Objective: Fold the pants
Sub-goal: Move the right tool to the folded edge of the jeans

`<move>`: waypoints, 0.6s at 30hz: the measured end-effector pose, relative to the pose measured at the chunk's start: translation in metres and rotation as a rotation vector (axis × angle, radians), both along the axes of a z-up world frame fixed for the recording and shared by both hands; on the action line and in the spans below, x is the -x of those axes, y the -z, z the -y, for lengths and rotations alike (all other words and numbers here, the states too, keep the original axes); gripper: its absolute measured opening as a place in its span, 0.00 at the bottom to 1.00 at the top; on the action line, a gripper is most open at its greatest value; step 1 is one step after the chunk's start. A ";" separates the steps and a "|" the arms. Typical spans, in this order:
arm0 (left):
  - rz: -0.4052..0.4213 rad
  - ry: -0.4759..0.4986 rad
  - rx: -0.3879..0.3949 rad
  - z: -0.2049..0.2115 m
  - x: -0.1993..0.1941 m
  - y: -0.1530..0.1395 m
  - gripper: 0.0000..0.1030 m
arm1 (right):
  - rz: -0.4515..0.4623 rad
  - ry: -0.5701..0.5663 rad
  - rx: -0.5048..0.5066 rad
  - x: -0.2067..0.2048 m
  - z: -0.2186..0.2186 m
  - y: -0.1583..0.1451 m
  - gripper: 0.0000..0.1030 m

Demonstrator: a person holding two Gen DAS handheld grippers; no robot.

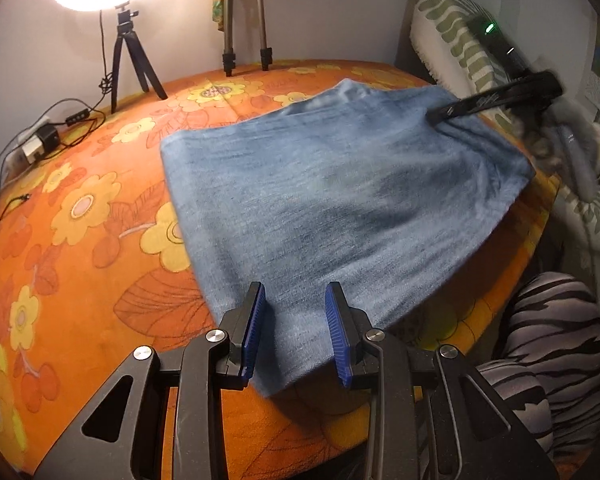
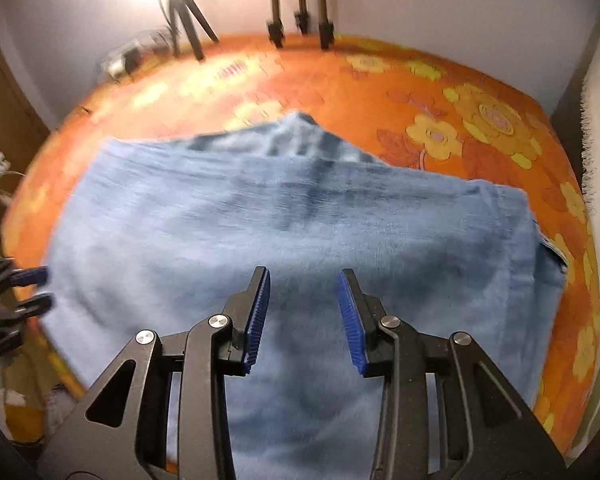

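A: Where do the pants point(image 1: 340, 184) lie?

B: Folded flat on the orange flowered cloth point(image 1: 80, 208), centre of both views. The left gripper point(image 1: 296, 332) hovers at their 6 o'clock corner, jaws wide, holding nothing.

A: And the right gripper point(image 2: 304, 316)?

B: Spread open above the denim, empty. The fabric looks soft, thick and fairly heavy; the 3 o'clock edge seems the best place to pinch

No text, number or sign can be read in either view. The right gripper point(image 1: 440, 116) carries pale markings along its black finger point(image 1: 488, 99), too blurred to make out as letters or a brand.
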State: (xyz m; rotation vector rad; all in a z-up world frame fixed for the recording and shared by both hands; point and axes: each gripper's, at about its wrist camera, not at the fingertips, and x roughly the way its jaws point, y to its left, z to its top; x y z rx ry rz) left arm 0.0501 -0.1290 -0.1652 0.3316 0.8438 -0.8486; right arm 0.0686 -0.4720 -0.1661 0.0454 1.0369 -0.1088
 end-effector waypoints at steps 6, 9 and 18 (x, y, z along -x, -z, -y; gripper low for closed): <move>-0.034 -0.037 0.060 -0.012 -0.001 -0.005 0.28 | -0.052 0.081 0.002 -0.005 0.030 0.013 0.33; -0.047 -0.085 0.111 -0.025 -0.002 -0.012 0.30 | -0.018 0.087 -0.048 -0.004 0.027 -0.007 0.33; -0.183 -0.228 0.249 -0.054 -0.017 -0.007 0.40 | 0.026 -0.097 -0.173 -0.048 -0.076 -0.060 0.39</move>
